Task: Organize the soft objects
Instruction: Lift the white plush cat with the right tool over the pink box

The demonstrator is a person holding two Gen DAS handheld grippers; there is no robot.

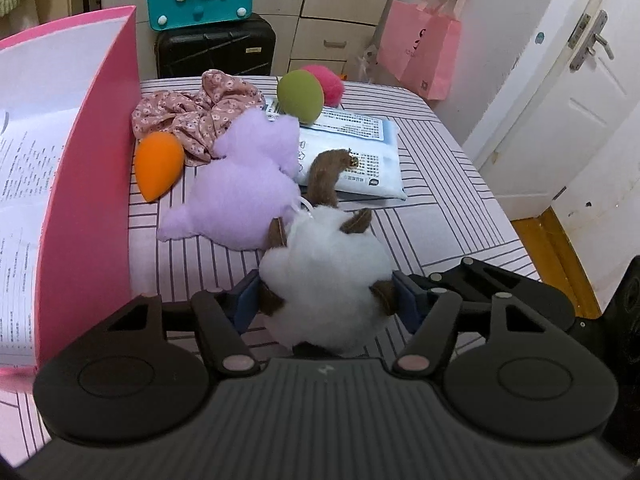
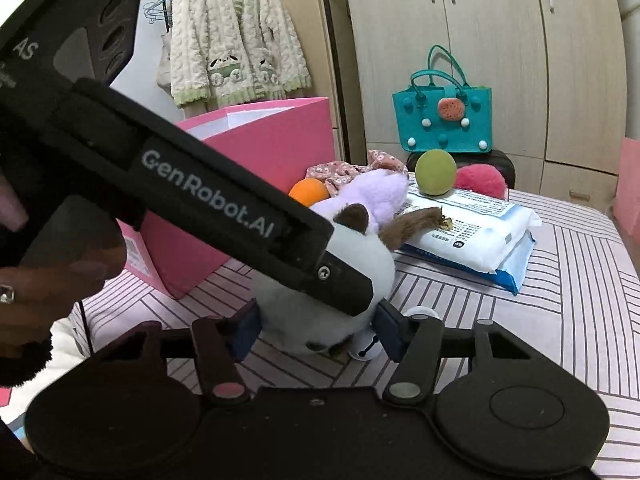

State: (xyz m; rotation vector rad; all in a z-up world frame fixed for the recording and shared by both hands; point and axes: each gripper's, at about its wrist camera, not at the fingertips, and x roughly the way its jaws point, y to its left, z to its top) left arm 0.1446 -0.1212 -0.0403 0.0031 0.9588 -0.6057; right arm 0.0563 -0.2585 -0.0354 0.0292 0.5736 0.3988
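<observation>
both tongs, left tongs (image 1: 326, 300) and right tongs (image 2: 318, 330), clasp the white plush cat (image 1: 326, 280) on the striped bed (image 1: 440, 200). squeeze its body evenly, then lift toward the pink box (image 1: 88, 160) at ten o'clock, clearing the purple plush (image 1: 244, 184).

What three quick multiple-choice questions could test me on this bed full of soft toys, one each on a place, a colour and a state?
1. Where does the orange sponge lie?
A. beside the pink box
B. on the white packet
C. inside the teal bag

2. What colour is the flat plush behind the white cat plush?
A. green
B. lilac
C. red

3. How does the white cat plush stand to the left gripper?
A. far from it
B. on top of it
C. between its jaws, pads against its sides

Answers: 1 A, it lies by the box's wall; 2 B, its fur is pale purple; 3 C, a blue pad presses on each flank.
</observation>
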